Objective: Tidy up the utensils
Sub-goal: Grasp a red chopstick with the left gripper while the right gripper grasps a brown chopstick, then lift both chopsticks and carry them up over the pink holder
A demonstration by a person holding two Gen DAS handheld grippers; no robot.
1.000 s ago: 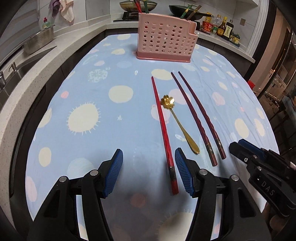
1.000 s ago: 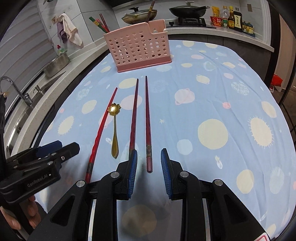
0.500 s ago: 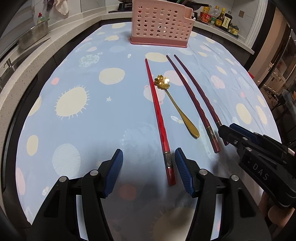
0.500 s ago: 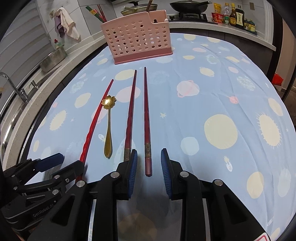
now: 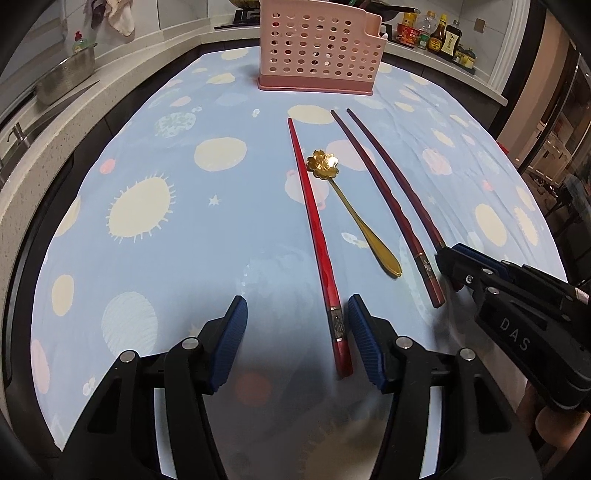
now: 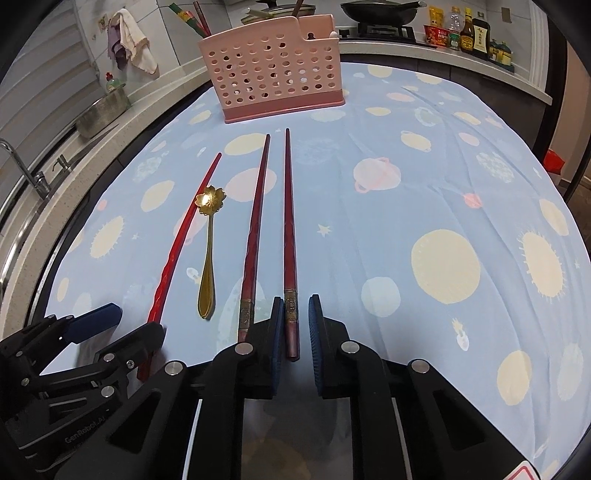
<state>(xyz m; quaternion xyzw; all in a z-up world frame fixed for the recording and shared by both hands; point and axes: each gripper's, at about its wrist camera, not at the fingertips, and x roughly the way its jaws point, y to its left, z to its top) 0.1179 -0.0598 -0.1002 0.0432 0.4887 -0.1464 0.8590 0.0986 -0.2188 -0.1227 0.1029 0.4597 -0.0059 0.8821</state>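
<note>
Several utensils lie side by side on the blue cloth (image 5: 147, 203): a bright red chopstick (image 5: 314, 221), a gold flower-bowl spoon (image 5: 351, 218) and two dark red chopsticks (image 5: 388, 195). A pink perforated holder (image 5: 317, 48) stands at the far end. My left gripper (image 5: 295, 336) straddles the red chopstick's near end, jaws closing, pads not touching it. My right gripper (image 6: 295, 325) has its jaws closing tight on the near end of the rightmost dark red chopstick (image 6: 289, 229), which lies flat on the cloth. The right gripper (image 5: 452, 266) also shows at the left view's right edge.
A sink with a tap (image 6: 22, 166) and a metal pot (image 5: 66, 77) line the counter on the left. Behind the holder (image 6: 273, 66) are a stove with pans (image 6: 380, 11) and sauce bottles (image 5: 439, 37). Bare cloth spreads right of the chopsticks.
The right jaws have narrowed around the rightmost chopstick's end. The left jaws have drawn in slightly. Both hands have hardly shifted.
</note>
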